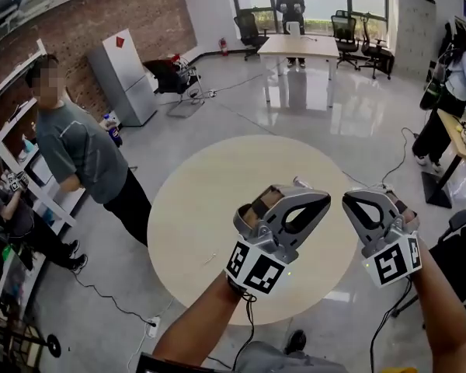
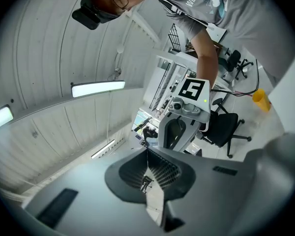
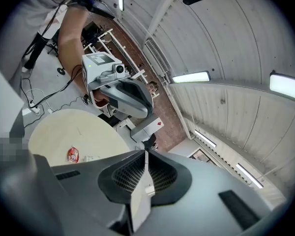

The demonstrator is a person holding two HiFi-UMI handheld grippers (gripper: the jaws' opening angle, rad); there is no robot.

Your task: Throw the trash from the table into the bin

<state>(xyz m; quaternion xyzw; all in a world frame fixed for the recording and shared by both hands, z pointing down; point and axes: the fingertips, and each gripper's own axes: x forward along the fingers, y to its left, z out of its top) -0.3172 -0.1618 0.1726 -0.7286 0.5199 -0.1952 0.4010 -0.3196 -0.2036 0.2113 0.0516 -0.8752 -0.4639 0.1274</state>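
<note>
A round beige table (image 1: 217, 200) lies below me. In the right gripper view a red wrapper (image 3: 72, 154) and a small white scrap (image 3: 91, 158) lie on the table (image 3: 64, 132). In the head view a pale bit (image 1: 301, 183) shows just beyond the left gripper, and a thin scrap (image 1: 211, 256) lies nearer me. My left gripper (image 1: 325, 200) and right gripper (image 1: 348, 201) hover over the table's near side, tips turned toward each other. Both are shut with nothing between the jaws (image 2: 147, 167) (image 3: 145, 164). No bin shows clearly.
A person (image 1: 85, 158) stands at the table's left beside white shelving (image 1: 15, 169). A white cabinet (image 1: 128, 76), a far table (image 1: 299, 47) and office chairs (image 1: 349, 33) stand behind. Cables (image 1: 109, 298) run over the floor. A yellow object (image 2: 259, 100) sits on the floor.
</note>
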